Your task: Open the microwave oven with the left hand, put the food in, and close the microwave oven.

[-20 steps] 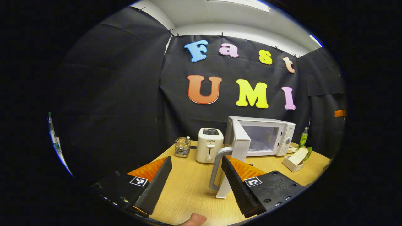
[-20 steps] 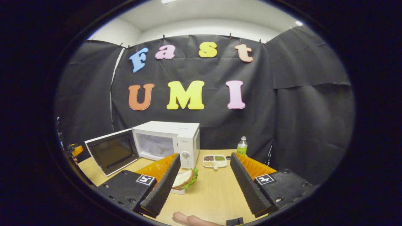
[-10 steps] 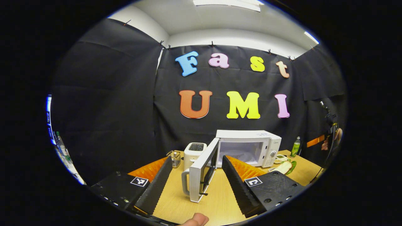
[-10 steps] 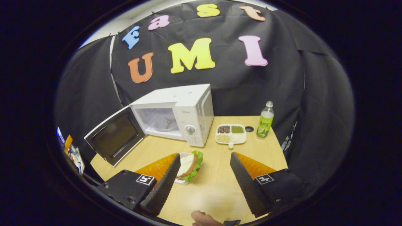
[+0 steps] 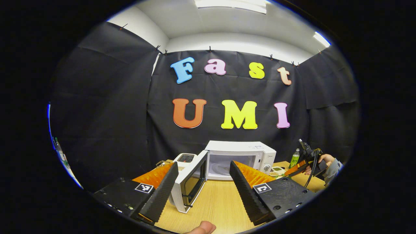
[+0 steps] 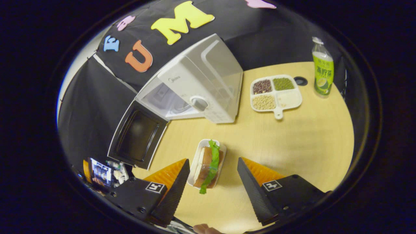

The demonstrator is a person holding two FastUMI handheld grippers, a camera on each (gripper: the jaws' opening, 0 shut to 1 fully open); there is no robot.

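The white microwave [image 5: 241, 155] stands at the back of the wooden table with its door [image 5: 190, 182] swung wide open to the left. My left gripper [image 5: 203, 163] is open and hangs in front of the door, touching nothing. From above, the microwave [image 6: 201, 84] shows its open door [image 6: 136, 139] and bare cavity. A sandwich with lettuce [image 6: 208, 165] lies in a small white dish on the table in front of the microwave. My right gripper [image 6: 213, 160] is open and looks down on it, one finger on each side, above the dish and apart from it.
A white toaster [image 5: 185, 158] stands left of the microwave. A divided tray of beans [image 6: 275, 96] and a green bottle [image 6: 321, 70] sit at the table's right back. A hand holding the other gripper [image 5: 313, 162] shows at the right.
The left gripper has drawn back from the door handle and the door has swung wider. The right gripper has tipped down and moved over the sandwich.
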